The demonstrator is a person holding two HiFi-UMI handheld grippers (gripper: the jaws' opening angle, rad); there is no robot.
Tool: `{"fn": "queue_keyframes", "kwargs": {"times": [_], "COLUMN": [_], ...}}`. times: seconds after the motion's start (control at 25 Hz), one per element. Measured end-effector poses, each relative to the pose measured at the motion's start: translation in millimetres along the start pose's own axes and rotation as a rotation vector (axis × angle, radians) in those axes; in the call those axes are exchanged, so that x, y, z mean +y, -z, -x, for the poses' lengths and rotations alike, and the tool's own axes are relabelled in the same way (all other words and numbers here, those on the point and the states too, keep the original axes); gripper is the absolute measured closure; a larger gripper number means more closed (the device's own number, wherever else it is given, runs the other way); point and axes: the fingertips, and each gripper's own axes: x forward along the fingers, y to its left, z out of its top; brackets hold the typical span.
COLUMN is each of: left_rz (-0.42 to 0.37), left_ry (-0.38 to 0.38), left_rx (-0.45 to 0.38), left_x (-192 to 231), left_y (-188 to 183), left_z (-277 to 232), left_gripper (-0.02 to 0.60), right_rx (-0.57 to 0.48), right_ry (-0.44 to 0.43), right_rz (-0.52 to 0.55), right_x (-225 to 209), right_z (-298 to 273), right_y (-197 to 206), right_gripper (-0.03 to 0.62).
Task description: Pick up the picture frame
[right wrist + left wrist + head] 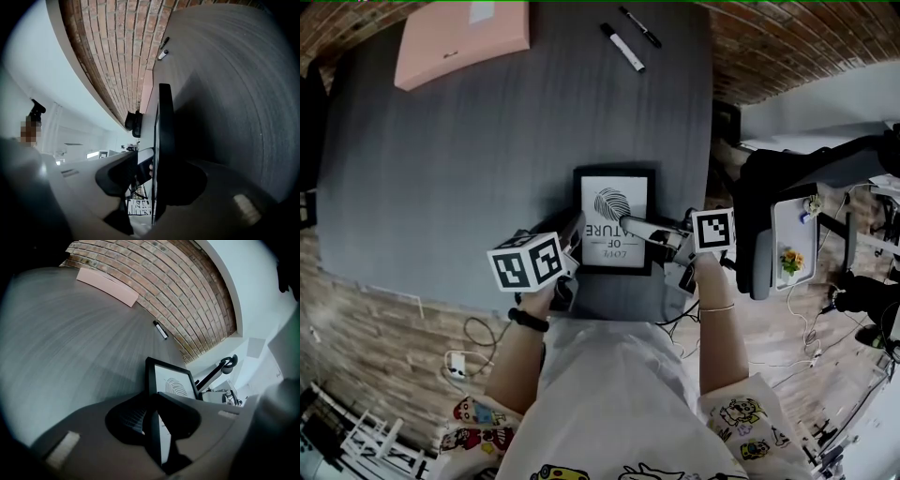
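Clamping the picture frame [614, 202]: your left gripper [574, 236] grips its L edge, right gripper [636, 229] its R edge.

Grey table [441, 187] bears pink box [461, 42] — plus markers [623, 47] (far end).

The head camera looked steeply down over the whole grey table [441, 187]. Cameras on the left gripper [574, 236] and right gripper [645, 232] sat close against the picture frame [614, 220], facing the far brick wall [187, 296]. All 3 views shared the frame and a pen [623, 49].
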Motion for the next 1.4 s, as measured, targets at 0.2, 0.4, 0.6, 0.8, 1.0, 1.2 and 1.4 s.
{"fn": "queue_keyframes", "kwargs": {"times": [0.2, 0.4, 0.6, 0.8, 1.0, 1.2, 1.4], "left_rz": [0.000, -0.018, -0.020, -0.022, -0.010, -0.002, -0.045], "left_ry": [0.004, -0.015, -0.001, 0.001, 0.021, 0.032, 0.032], "left_rx": [0.001, -0.018, -0.011, -0.003, -0.012, -0.059, -0.121], "left_x": [0, -2, -2, -4, -3, -6, -14], "left_y": [0, -7, -6, -3, 1, -5, -23], "left_z": [-1, 2, 3, 2, 1, 13, 22], "left_gripper": [0.495, 0.495, 0.494, 0.494, 0.488, 0.485, 0.483], "right_rx": [0.000, 0.001, -0.007, -0.031, -0.047, -0.066, -0.080], "right_ry": [0.025, 0.140, 0.117, 0.087, 0.080, 0.129, 0.069], "right_rz": [0.008, 0.008, 0.016, 0.001, 0.016, 0.050, 0.068], "right_x": [-4, -24, -15, -7, -3, -3, 13], "right_z": [1, 7, 5, 4, 4, 11, 10], "right_y": [1, 2, 3, 2, 0, -1, -2], "right_gripper": [0.475, 0.571, 0.574, 0.580, 0.582, 0.582, 0.582]}}
